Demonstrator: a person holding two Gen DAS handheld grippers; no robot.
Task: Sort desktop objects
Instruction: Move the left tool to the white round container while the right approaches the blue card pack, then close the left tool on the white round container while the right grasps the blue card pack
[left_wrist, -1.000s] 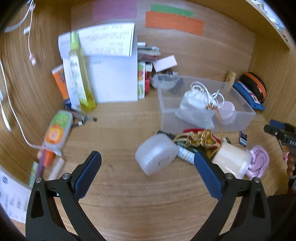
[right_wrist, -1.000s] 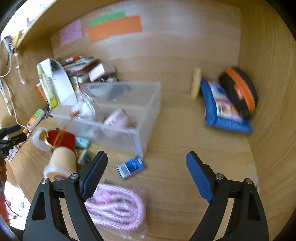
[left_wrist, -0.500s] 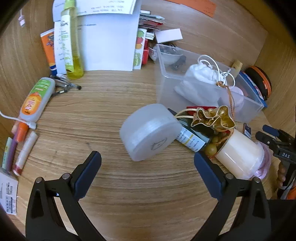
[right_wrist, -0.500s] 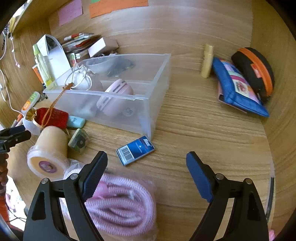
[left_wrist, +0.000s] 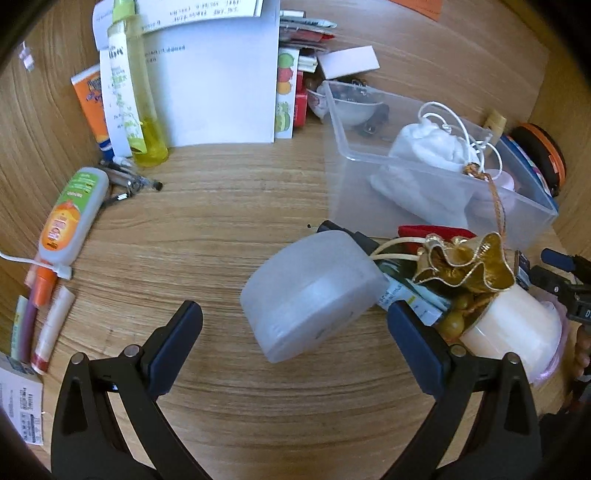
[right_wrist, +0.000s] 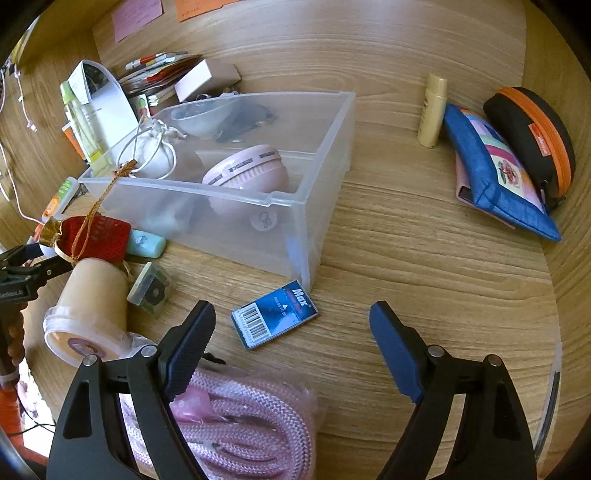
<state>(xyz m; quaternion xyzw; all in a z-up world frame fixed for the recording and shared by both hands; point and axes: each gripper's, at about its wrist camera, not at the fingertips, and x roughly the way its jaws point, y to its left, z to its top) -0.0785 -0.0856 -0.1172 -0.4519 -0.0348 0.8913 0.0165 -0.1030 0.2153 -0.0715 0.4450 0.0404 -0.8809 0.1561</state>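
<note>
My left gripper (left_wrist: 293, 314) hangs open over the wooden desk, its fingers either side of a translucent round container (left_wrist: 310, 291) lying tilted just ahead, not touching it. Right of it are a gold pouch (left_wrist: 465, 266) and a cream jar (left_wrist: 513, 325). My right gripper (right_wrist: 291, 310) is open with its jaws closing; a small blue "Max" box (right_wrist: 275, 325) lies flat on the desk between and just ahead of the fingertips, untouched. A bagged pink rope (right_wrist: 236, 417) lies under its left finger. The clear bin (right_wrist: 288, 201) holds a pink round case (right_wrist: 247, 173) and a white drawstring bag (left_wrist: 424, 147).
A yellow bottle (left_wrist: 136, 92), papers (left_wrist: 221, 92) and an orange-green tube (left_wrist: 70, 218) stand at the left. A blue pouch (right_wrist: 495, 166), a black-and-orange case (right_wrist: 532, 133) and a cream tube (right_wrist: 430, 110) lie at the right. Wooden walls close in the back and sides.
Both grippers have sunk closer to the desk. The round container now fills the gap ahead of the left fingers, and the blue box sits nearer the right fingertips.
</note>
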